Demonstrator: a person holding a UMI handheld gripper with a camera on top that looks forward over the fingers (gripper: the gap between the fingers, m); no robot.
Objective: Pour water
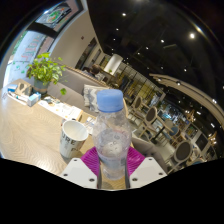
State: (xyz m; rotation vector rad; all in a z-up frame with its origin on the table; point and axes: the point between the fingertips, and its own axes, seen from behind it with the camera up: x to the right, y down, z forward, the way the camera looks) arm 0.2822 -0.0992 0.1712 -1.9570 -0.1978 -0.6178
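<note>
A clear plastic water bottle [111, 135] with a pale blue cap stands upright between my fingers, lifted above the table. My gripper [113, 163] is shut on the bottle's lower body, with both magenta pads [92, 160] pressed against its sides. A white mug [72, 137] with a dark rim and a patterned side stands on the wooden table [25, 130], just left of the bottle and beyond my left finger. The view is tilted, so the table slopes.
A green potted plant [45, 68] stands at the far left end of the table near some small items. Behind are a sofa [85, 82], chairs [185, 150] at the right and ceiling lights.
</note>
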